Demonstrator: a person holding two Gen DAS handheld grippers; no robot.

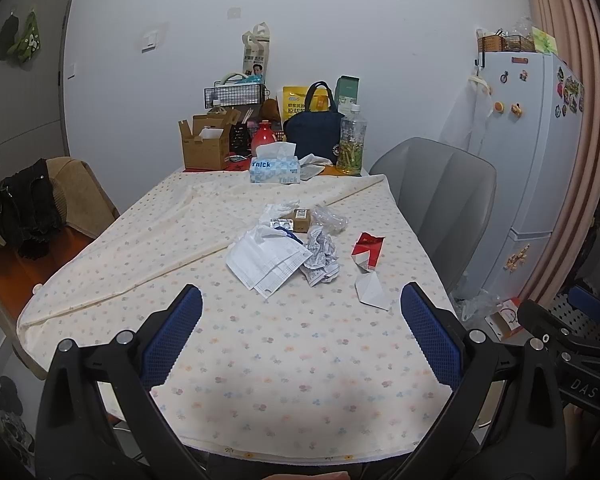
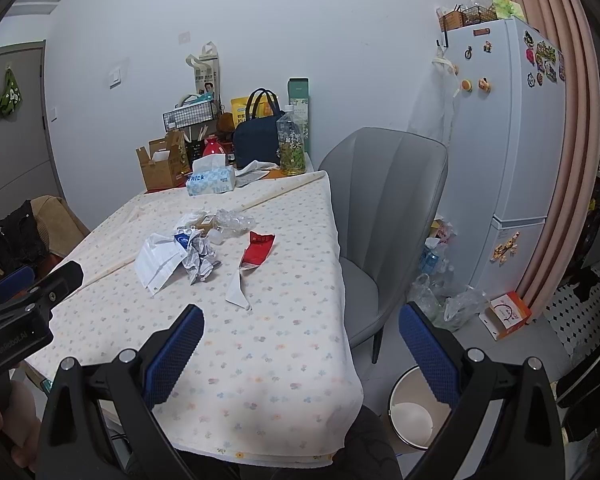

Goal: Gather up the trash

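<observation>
We hold the left gripper (image 1: 300,336) low over the near edge of the worktop (image 1: 260,360), its jaws spread wide and holding nothing. Our right gripper (image 2: 300,356) hangs off the worktop's right near corner, jaws likewise wide and bare. The trash lies mid-worktop, well ahead of both: flat white papers (image 1: 266,262), a crumpled printed wad (image 1: 320,256) touching them, a torn red packet (image 1: 367,250) to the right, and clear plastic wrap (image 1: 330,220) behind. A white bin (image 2: 414,410) stands on the floor beside the grey chair (image 2: 384,192).
</observation>
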